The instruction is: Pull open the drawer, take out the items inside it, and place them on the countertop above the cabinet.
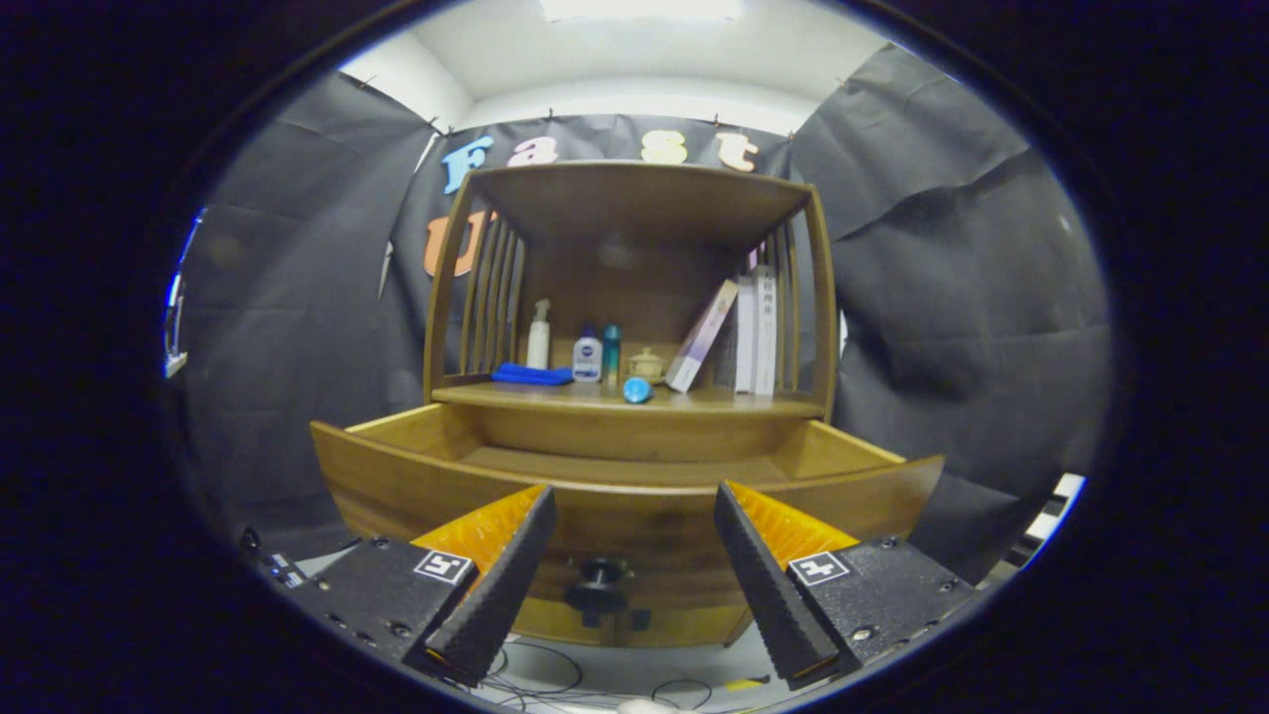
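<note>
Empty gripper (634, 496) jaws wide before pulled-out drawer (625, 506), bottles on countertop (694, 401) beyond

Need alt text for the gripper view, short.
The gripper hangs with jaws open before a pulled-out wooden drawer, its dark knob between them. Above, the countertop holds a blue cloth, bottles, a blue ball and books.

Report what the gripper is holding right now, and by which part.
Nothing is held. The gripper is open, its fingers spread apart with only air between them, in front of the pulled-out drawer; the drawer knob sits untouched between them.
</note>
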Motion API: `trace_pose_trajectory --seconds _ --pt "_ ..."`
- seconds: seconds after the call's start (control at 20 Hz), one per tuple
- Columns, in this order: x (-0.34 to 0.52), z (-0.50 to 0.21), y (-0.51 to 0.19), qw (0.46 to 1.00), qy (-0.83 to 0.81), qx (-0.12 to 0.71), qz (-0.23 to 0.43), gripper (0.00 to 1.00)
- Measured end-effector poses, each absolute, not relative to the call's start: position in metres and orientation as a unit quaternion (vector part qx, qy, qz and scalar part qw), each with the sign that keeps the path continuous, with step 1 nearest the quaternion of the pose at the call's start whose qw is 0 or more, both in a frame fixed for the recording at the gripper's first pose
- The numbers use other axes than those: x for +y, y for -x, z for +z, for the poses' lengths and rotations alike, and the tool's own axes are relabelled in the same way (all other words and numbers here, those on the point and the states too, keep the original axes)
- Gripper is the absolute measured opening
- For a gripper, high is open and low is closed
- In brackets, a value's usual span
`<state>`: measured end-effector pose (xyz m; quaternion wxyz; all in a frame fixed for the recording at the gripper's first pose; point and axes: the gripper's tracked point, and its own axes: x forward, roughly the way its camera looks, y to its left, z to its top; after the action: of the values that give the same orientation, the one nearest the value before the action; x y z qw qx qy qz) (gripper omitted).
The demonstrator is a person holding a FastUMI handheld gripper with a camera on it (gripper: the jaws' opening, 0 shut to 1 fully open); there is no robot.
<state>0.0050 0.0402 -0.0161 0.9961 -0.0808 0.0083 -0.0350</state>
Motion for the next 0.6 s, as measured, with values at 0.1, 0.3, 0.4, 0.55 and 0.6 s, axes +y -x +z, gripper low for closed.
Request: trace_pose_trajectory --seconds 0.1,0.3,0.4,0.55,0.6 --pt "0.034 -0.027 -0.008 0.995 0.09 0.02 -0.041 1.0" --pt "0.034 -0.064 -0.019 0.996 0.062 0.055 -0.037 1.0" --pt "0.03 -0.079 -0.026 0.995 0.054 0.072 -0.038 1.0" --pt "0.027 -0.078 -0.026 0.995 0.06 0.063 -0.057 1.0" --pt "0.026 -0.078 -0.027 0.994 0.058 0.062 -0.063 1.0"
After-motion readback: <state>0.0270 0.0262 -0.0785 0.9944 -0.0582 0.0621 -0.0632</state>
